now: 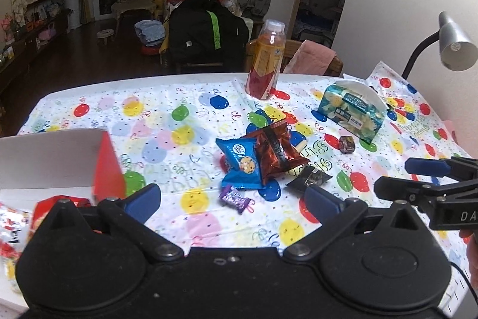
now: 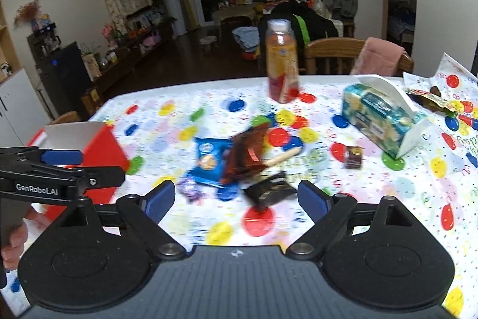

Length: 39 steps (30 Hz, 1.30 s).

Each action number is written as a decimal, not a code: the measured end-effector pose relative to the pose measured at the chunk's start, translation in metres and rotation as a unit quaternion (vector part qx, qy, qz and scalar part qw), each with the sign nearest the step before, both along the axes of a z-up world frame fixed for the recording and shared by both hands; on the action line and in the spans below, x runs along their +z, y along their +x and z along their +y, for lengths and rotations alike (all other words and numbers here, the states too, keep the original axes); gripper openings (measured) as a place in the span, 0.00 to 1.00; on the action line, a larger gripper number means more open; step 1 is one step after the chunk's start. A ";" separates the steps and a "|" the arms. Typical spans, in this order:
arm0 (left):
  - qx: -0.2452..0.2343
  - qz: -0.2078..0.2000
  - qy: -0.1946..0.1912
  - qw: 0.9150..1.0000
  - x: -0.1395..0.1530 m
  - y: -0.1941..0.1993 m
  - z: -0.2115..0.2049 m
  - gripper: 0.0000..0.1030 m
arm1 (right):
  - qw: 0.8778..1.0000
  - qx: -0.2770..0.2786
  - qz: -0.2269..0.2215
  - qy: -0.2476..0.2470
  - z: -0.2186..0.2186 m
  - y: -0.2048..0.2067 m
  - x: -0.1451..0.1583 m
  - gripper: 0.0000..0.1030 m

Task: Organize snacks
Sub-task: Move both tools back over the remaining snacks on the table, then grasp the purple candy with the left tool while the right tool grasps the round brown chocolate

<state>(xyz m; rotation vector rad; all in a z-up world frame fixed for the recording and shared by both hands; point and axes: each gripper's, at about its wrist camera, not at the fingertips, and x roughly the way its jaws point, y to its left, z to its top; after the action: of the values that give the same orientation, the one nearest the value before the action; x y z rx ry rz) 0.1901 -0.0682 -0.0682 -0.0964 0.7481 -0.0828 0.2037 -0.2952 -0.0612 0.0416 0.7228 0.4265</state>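
- The left tongs (image 1: 231,198) are spread wide with nothing between them. They hang over the tabletop (image 1: 167,217), just on the near side of the snack pile.
- The right tongs (image 2: 236,198) are spread wide too and hold nothing. They sit just before the same pile.
- In the left view the right tongs poke in from the right side, with bare tablecloth between them and the pile.
- The red box (image 1: 107,166) stands to the left of the pile, with open cloth in between. Its top is open, and what is inside cannot be seen.
- The far edge of the tabletop runs behind the bottle (image 1: 266,59), which stands upright beyond the pile.
- The tissue pack (image 1: 351,111) sits to the right of the pile, farther back.
- The pile is in the middle of the tabletop. The blue cookie bag (image 1: 240,163) lies flat, and the shiny brown bag (image 1: 276,151) lies partly on top of it.
- The small purple candy (image 1: 234,198) lies just in front of the blue cookie bag.
- The black packet (image 1: 309,178) touches the near right side of the shiny brown bag.
- A little dark candy (image 1: 346,144) lies alone, between the pile and the tissue pack.
- The right view is blurry, so the print on the bags cannot be read there.
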 end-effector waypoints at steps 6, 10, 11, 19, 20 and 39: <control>0.018 0.008 0.013 1.000 -0.018 0.024 -0.018 1.00 | 0.999 -0.027 0.010 -0.016 -0.032 0.036 -0.018 0.87; 0.030 0.023 0.021 0.999 -0.034 0.041 -0.025 1.00 | 0.999 -0.043 0.023 -0.021 -0.052 0.061 -0.030 0.87; 0.031 0.028 0.022 0.999 -0.038 0.045 -0.026 1.00 | 0.998 -0.046 0.026 -0.022 -0.056 0.067 -0.033 0.87; 0.073 0.067 0.025 0.995 -0.068 0.074 -0.028 0.96 | 0.996 -0.068 0.048 -0.037 -0.080 0.113 -0.059 0.87; 0.078 0.073 0.023 0.994 -0.071 0.078 -0.027 0.95 | 0.995 -0.072 0.049 -0.040 -0.081 0.118 -0.062 0.87; 0.113 0.134 -0.002 0.985 -0.108 0.105 -0.026 0.63 | 0.990 -0.087 0.090 -0.071 -0.078 0.186 -0.110 0.65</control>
<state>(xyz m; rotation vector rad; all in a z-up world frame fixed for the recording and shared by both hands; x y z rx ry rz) 0.2952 -0.0942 -0.1760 -0.1980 1.0003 0.1489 0.3902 -0.3737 -0.1708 0.0093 0.9181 0.2059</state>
